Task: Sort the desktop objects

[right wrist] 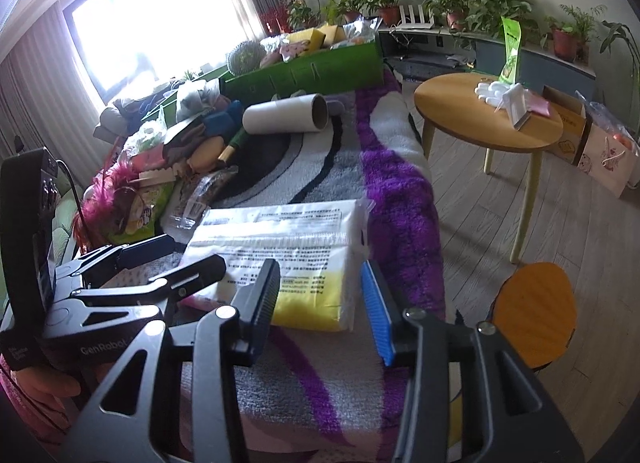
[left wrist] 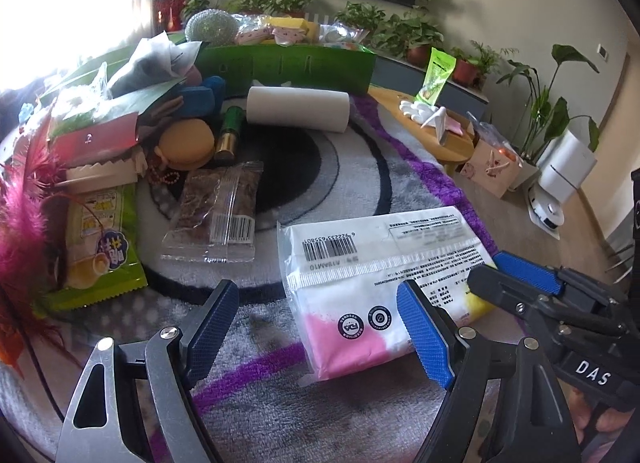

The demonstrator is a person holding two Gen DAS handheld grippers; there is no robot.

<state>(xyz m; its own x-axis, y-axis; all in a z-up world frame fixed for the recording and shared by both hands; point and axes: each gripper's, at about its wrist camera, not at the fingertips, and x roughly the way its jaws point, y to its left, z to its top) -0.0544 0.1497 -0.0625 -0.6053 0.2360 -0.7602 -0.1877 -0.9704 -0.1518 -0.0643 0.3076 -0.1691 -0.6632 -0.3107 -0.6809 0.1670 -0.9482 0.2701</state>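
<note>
A big flat pack (left wrist: 380, 263) with pink, white and yellow on it lies on the fuzzy rug (left wrist: 260, 403) near the rug's purple edge. The left gripper (left wrist: 316, 327) has its jaws wide apart, and one blue pad hides the pack's near corner. The right gripper (right wrist: 320, 303) has its jaws part open at the yellow end; if they pinch it is hard to tell. At the left a pile of snacks (left wrist: 100, 239) is partly hidden by pink feathers (left wrist: 24, 223).

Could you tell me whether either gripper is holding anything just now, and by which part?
Nothing is held. The left gripper and right gripper are both open at the near edge of the tissue pack.
</note>
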